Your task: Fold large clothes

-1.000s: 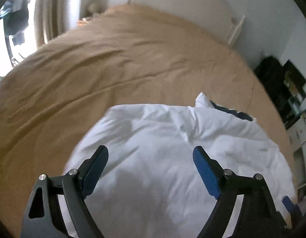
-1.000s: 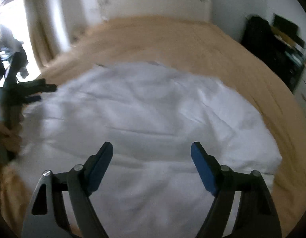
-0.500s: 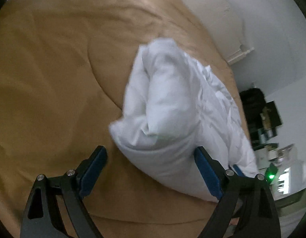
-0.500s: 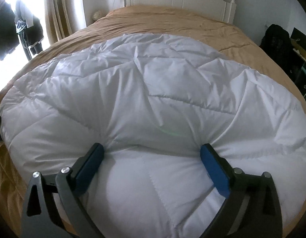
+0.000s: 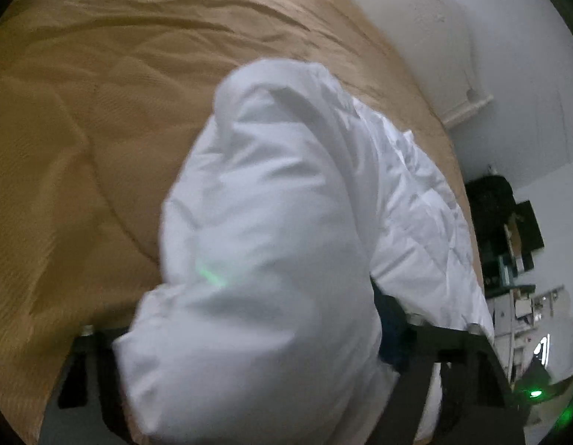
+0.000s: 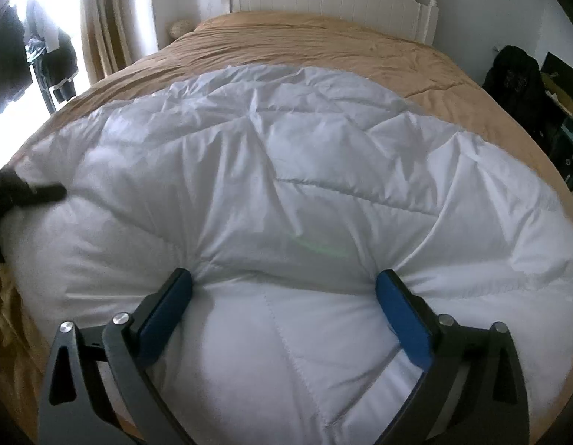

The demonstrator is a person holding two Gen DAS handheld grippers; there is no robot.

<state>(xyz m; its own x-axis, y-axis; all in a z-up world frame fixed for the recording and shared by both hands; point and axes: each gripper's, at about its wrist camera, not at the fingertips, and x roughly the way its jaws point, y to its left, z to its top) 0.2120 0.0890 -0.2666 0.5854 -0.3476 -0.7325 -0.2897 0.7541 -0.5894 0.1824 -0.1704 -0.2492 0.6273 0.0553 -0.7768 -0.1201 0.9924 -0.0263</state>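
Bed (image 6: 323, 37), tan cover. White quilt (image 6: 286, 185) lies across its near half. Right gripper (image 6: 284, 285): jaws wide, closing, pads dented into quilt edge. Left gripper (image 5: 249, 337): jaws closing around a bunched corner. Risk: puffy fill slips out; fold sags.

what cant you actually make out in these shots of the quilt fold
- Left gripper, left wrist view: the bunched white quilt covers its pads, so the grip itself is unseen; its jaws have just been closing with quilt between them.
- Right gripper, right wrist view: blue pads dent the quilt; clamped or merely pressed in, unclear.
- Quilt's near edge: cut off by the bottom of both views.
- Shelf clutter: too small.
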